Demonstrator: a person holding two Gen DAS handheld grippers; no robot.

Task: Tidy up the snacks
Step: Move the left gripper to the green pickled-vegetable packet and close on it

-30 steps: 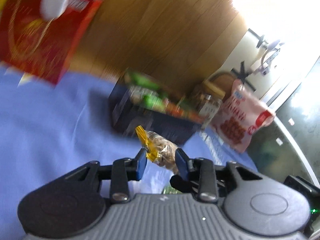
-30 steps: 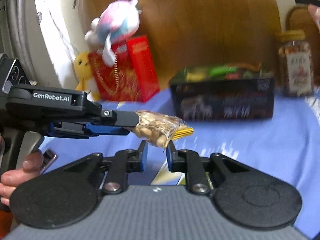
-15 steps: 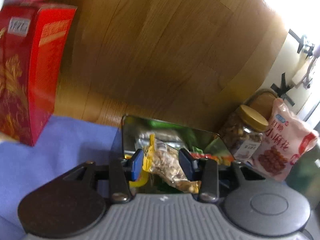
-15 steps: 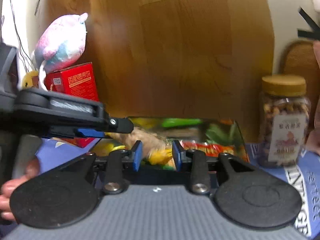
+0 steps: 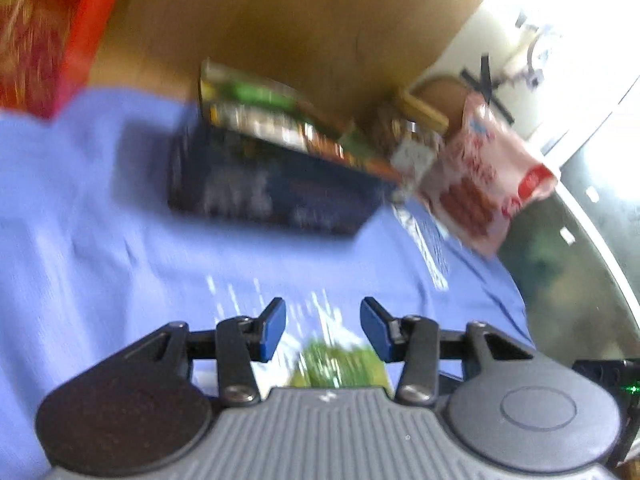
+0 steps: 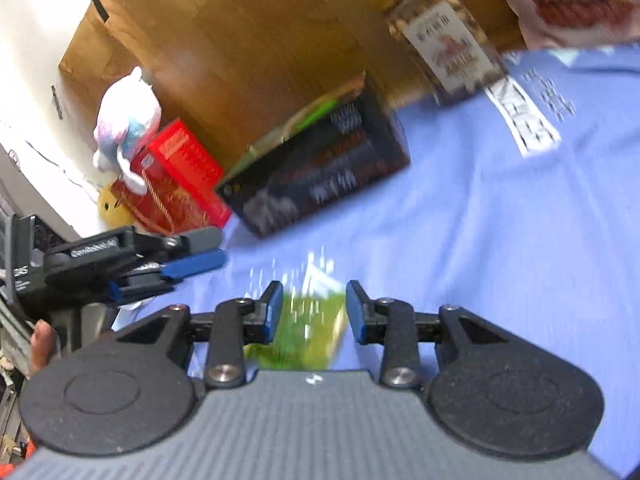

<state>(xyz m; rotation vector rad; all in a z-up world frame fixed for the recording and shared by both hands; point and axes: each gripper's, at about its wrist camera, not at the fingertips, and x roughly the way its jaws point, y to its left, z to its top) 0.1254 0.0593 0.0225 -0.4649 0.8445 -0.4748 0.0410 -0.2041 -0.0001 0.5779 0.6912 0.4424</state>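
A dark snack box (image 5: 272,184) holding several packets stands on the blue cloth (image 5: 100,240) against the wooden wall; it also shows in the right wrist view (image 6: 320,176). My left gripper (image 5: 323,328) is open and empty, pulled back from the box; from the right wrist view it shows at the left (image 6: 188,256). A green snack packet (image 5: 340,368) lies on the cloth just below it. My right gripper (image 6: 314,310) is open with the same green packet (image 6: 304,332) lying between its jaws, not clamped.
A red carton (image 6: 180,176) with a plush toy (image 6: 126,120) on top stands at the left. A jar of nuts (image 6: 444,48) and a pink snack bag (image 5: 480,176) stand right of the box. The cloth's right edge drops to a dark floor (image 5: 568,280).
The left gripper held a peanut packet over the box, let it go there and drew back empty. Both grippers have swung down toward the green packet on the cloth.
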